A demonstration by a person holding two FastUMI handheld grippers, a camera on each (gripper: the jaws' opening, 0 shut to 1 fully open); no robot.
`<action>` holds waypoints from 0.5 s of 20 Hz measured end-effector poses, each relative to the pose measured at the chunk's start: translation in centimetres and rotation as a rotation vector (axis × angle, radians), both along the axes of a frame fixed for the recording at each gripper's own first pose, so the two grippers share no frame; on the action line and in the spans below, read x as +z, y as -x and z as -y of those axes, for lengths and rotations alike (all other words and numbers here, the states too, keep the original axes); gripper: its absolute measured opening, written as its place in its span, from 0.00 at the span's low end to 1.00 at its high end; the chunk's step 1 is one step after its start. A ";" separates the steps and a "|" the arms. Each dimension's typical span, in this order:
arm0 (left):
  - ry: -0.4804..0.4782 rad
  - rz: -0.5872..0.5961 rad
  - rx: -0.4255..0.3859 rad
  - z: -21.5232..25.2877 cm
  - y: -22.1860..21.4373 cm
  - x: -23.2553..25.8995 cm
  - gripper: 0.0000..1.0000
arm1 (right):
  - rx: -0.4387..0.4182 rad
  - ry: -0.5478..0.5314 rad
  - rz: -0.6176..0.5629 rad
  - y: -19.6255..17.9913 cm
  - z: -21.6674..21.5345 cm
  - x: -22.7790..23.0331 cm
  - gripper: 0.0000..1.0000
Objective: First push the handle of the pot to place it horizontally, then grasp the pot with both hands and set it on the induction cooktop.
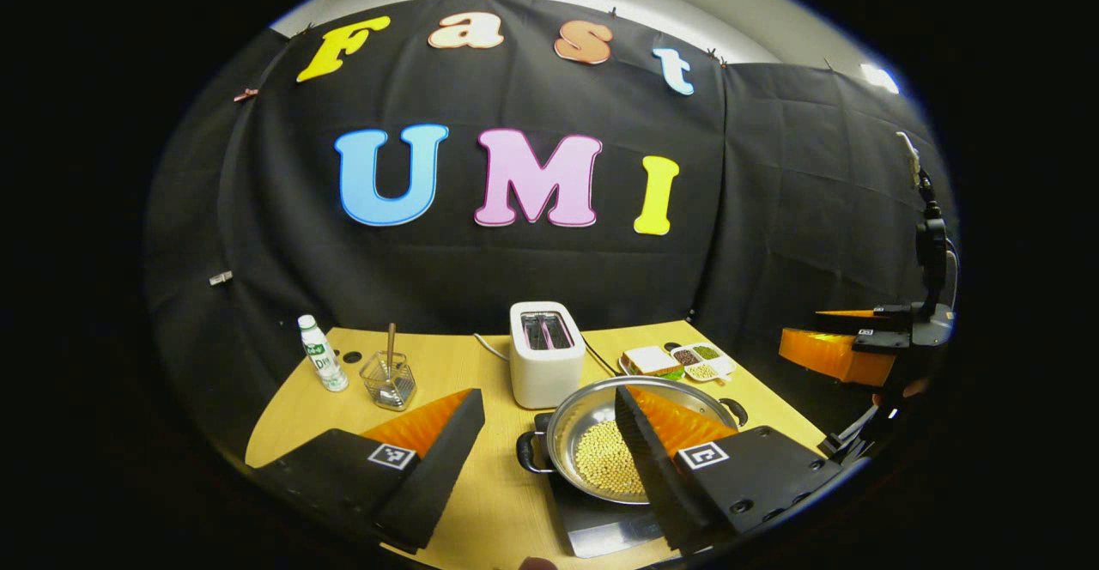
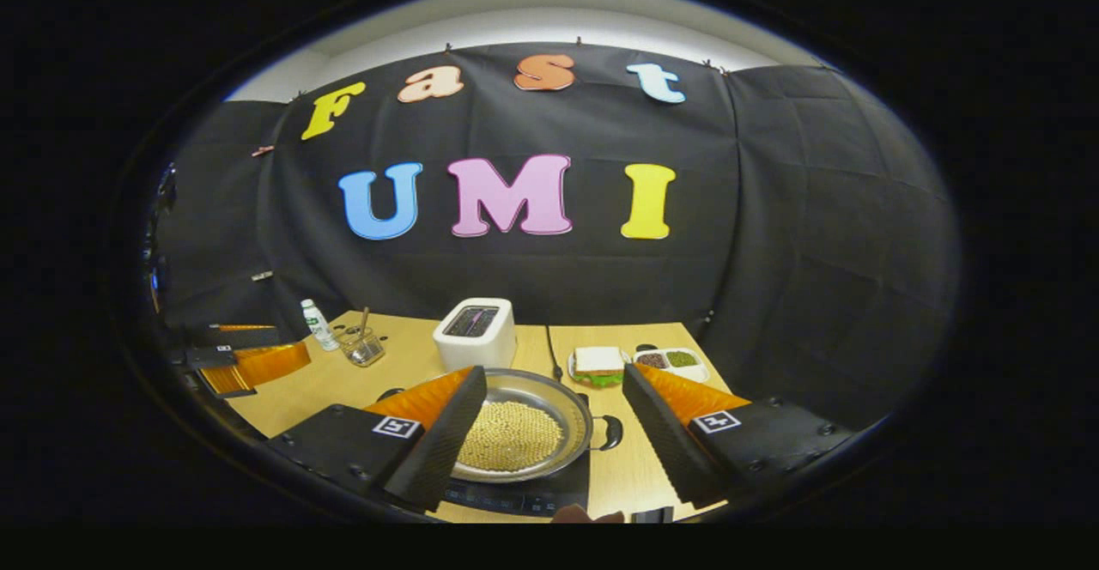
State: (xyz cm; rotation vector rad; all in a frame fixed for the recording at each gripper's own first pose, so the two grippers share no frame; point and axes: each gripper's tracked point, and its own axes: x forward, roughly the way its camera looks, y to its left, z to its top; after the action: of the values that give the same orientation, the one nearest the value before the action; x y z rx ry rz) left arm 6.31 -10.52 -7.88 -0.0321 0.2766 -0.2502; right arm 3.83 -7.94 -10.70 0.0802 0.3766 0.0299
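- Both grippers hang above the near edge of the wooden table (image 1: 481,501), each with its two fingers spread wide and nothing held between them.
- Seen in the left gripper view, the left gripper (image 1: 549,441) has its right-hand finger in front of the pot (image 1: 592,433) and its left-hand finger over bare table.
- Seen in the right gripper view, the right gripper (image 2: 554,420) has its left-hand finger overlapping the pot's rim, while its other finger sits off to the pot's right side.
- Each view also catches the other gripper farther off at the frame's edge: at the right of the left gripper view and at the left of the right gripper view.
- Shallow and metallic, the pot sits on the dark induction cooktop (image 2: 524,494) near the table's front edge, with pale round beans (image 2: 508,434) covering its bottom.
- Two small dark loop handles stick out on opposite sides of the pot, one to the left (image 1: 528,454) and one to the right (image 2: 610,433).
- Behind the pot stands a white toaster (image 1: 546,364), its cord trailing across the table.
- Right of the toaster lie a sandwich (image 2: 598,364) on a plate and a white divided dish (image 2: 671,362) of dark, green and pale grains.
- At the table's far left stand a small white bottle (image 1: 321,364) and a clear glass holder (image 1: 388,378) with a stick in it.
- Black cloth forms the booth's wall behind the table, and a pale ceiling shows above it.
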 end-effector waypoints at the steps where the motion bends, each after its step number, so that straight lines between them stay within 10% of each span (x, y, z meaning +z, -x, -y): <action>1: 0.003 0.025 -0.002 -0.1 0.9 0.7 0.95 | 0.000 -0.008 0.015 0.6 -0.3 0.6 0.99; 10: -0.001 0.172 0.036 -0.7 7.0 4.0 0.95 | -0.077 -0.013 0.205 4.9 0.3 6.4 0.98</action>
State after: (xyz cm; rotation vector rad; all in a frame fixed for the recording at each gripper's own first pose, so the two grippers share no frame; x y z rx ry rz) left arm -0.70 -9.84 -3.92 -0.0147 0.1047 -0.2161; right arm -1.03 -8.22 -4.32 0.1033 0.1683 -0.0354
